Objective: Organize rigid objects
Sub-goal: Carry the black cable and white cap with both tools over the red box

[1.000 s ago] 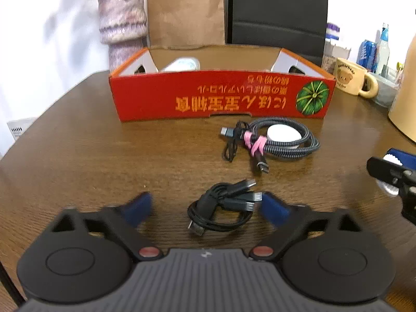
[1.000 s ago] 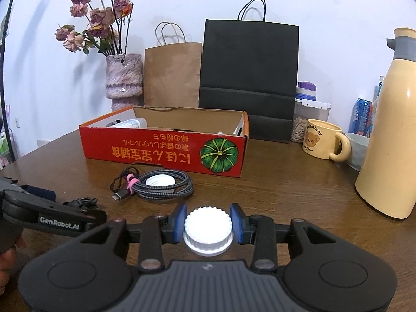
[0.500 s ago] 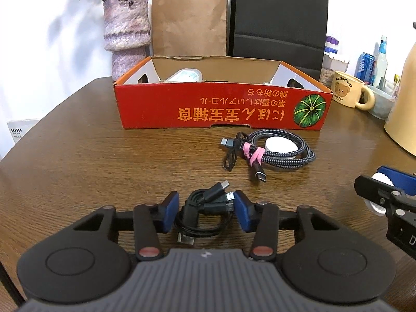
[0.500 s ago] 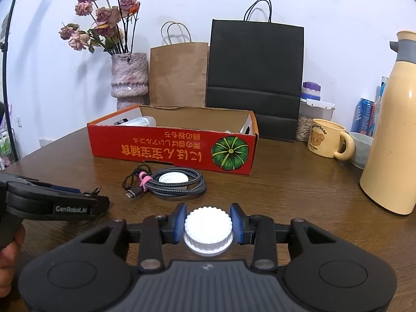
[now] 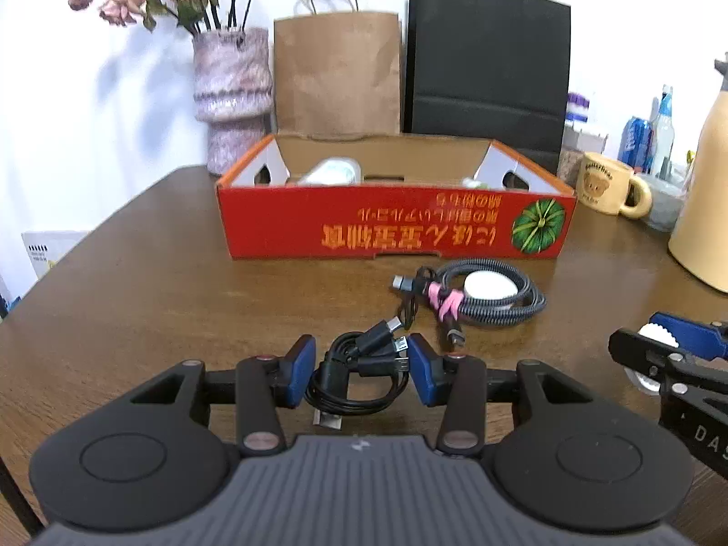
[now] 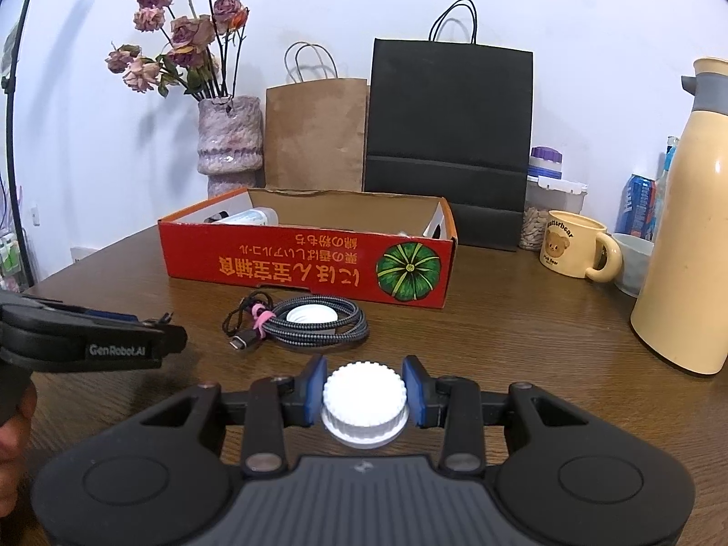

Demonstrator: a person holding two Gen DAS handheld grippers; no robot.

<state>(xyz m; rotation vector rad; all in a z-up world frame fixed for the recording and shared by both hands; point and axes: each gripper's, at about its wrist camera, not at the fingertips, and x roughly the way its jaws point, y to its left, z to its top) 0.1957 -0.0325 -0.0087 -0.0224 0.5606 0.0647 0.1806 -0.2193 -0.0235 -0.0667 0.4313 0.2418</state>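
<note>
Near the bottom of the left wrist view, the left gripper (image 5: 361,375) has just been closing its jaws, and its blue pads now press both sides of a coiled black USB cable (image 5: 359,375). Bare brown table (image 5: 150,300) spreads wide to the left and out to the rounded left edge. Farther off, a braided grey cable (image 5: 496,302) tied with a pink strap rings a white cap (image 5: 491,285), just in front of the red cardboard box (image 5: 391,227). The box's near wall stands low, its top open, with a white bottle (image 5: 332,172) lying inside at the left. At the right edge the right gripper (image 5: 655,346) sits well apart from the braided coil.

From the right wrist view, the right gripper (image 6: 364,393) has its jaws drawn close, clamped on a white ribbed bottle cap (image 6: 364,402). Open table lies between it and the braided grey cable (image 6: 318,325). The red cardboard box (image 6: 309,268) stands beyond that, in front of a brown paper bag (image 6: 316,136) and a black paper bag (image 6: 450,136). To the right, a tall cream thermos (image 6: 687,245) and a bear mug (image 6: 575,250) crowd the table's far right side. The left gripper (image 6: 159,334) enters from the left edge.
</note>
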